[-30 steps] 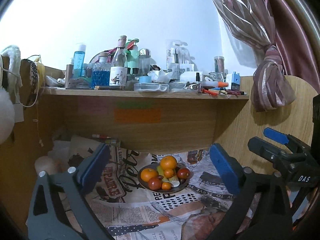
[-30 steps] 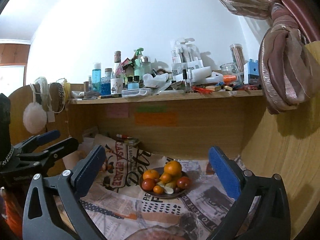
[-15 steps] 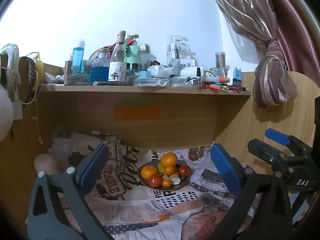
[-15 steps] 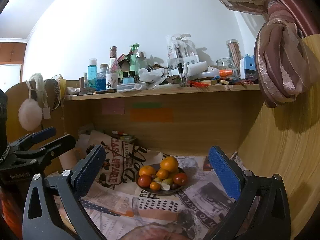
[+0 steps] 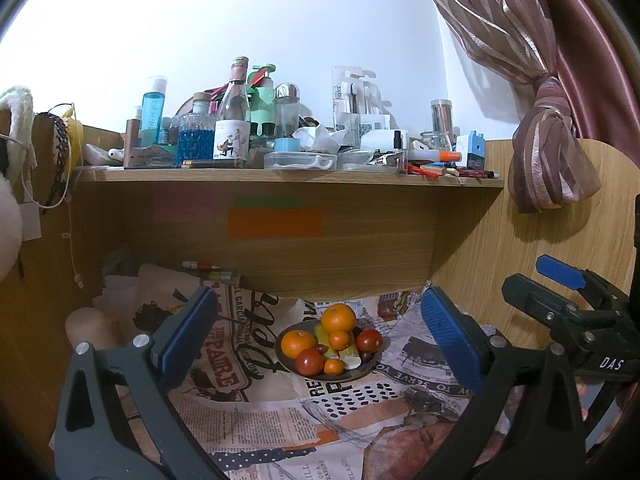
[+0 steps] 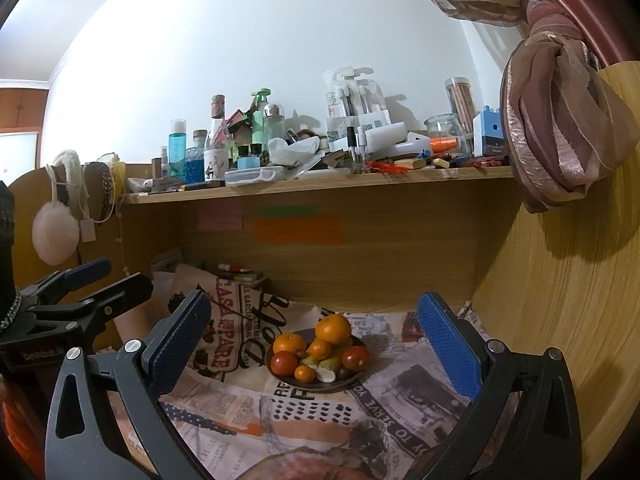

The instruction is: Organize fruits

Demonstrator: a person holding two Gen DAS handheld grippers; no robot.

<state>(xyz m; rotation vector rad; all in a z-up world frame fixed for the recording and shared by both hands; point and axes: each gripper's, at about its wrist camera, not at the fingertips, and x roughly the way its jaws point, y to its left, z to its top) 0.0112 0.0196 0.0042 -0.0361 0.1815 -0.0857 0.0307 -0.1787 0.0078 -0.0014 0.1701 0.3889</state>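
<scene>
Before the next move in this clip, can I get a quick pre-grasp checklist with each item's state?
1. Left gripper open and holding nothing: ok.
2. Right gripper open and holding nothing: ok.
3. Dark round plate heaped with oranges and tomatoes, in view between both sets of pads: ok.
4. Large top orange unobstructed from above: ok.
5. Plate resting flat on the printed newspaper sheet: cannot tell; the paper is wrinkled.
6. Destination container for sorted fruit in view: not ok; none is visible.
</scene>
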